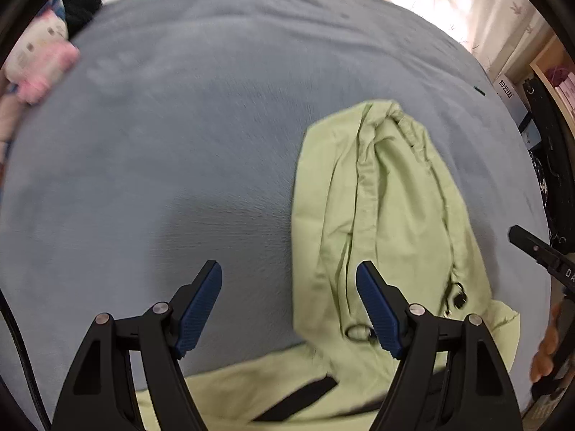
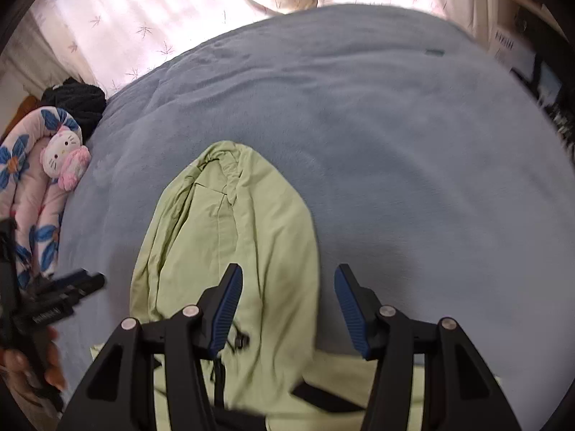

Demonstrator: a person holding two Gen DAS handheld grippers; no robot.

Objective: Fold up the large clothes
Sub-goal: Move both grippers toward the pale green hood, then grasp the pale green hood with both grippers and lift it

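Note:
A light green hooded garment (image 1: 388, 215) lies on the grey-blue bed cover (image 1: 179, 143), its hood stretched away from me, with black drawcord toggles and black trim near its neck. My left gripper (image 1: 289, 305) is open and empty, hovering above the hood's left edge. In the right wrist view the same garment (image 2: 237, 237) lies ahead; my right gripper (image 2: 287, 309) is open and empty above the hood's right edge. Each gripper shows at the other view's side: the right gripper (image 1: 539, 251) and the left gripper (image 2: 68, 287).
A Hello Kitty plush (image 2: 64, 158) on a flowered pillow (image 2: 21, 194) and a dark bundle (image 2: 75, 102) sit at the bed's left. Pale curtains (image 2: 179, 10) hang behind. Shelving (image 1: 553, 82) stands at the right. The bed cover (image 2: 413, 143) spreads wide around the garment.

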